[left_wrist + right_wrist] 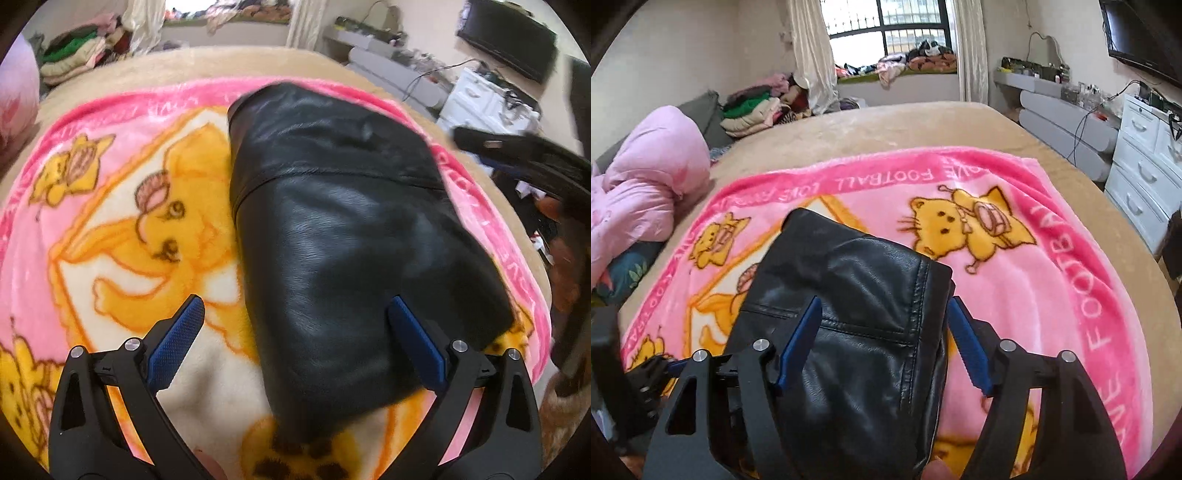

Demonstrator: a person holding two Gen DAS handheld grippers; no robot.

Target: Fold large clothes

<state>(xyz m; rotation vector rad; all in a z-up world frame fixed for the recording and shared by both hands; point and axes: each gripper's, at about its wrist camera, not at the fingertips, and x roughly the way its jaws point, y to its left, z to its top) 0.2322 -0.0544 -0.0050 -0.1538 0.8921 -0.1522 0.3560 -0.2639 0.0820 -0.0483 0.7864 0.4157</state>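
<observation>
The left gripper [295, 347] hangs with its blue fingers [176, 345] spread wide and released, one over the blanket to the left of the garment, the other above the garment's near right part; nothing is pinched between them. The right gripper [882, 343] also has its fingers [967, 345] apart, straddling the near right edge of the garment without pressing on it, so it too is released.

The black leather jacket [332, 229] lies as a compact, smooth rectangular bundle, its seams and a folded edge showing, with no sleeve or loose flap visible. By that shape the folding looks largely done; what seems left is at most a final tidy or setting it aside.

It rests near the middle of a pink cartoon-cat blanket [1015, 280], spread over a beige bed [886, 125]. A bundled pink duvet [646, 177] sits at the left of the bed, with a stack of folded clothes [753, 114] beyond it. Farther off are a barred window [886, 33] with curtains and heaped clothing on its sill; white drawers [1145, 166] stand at the right under a wall-mounted television [1145, 33].
</observation>
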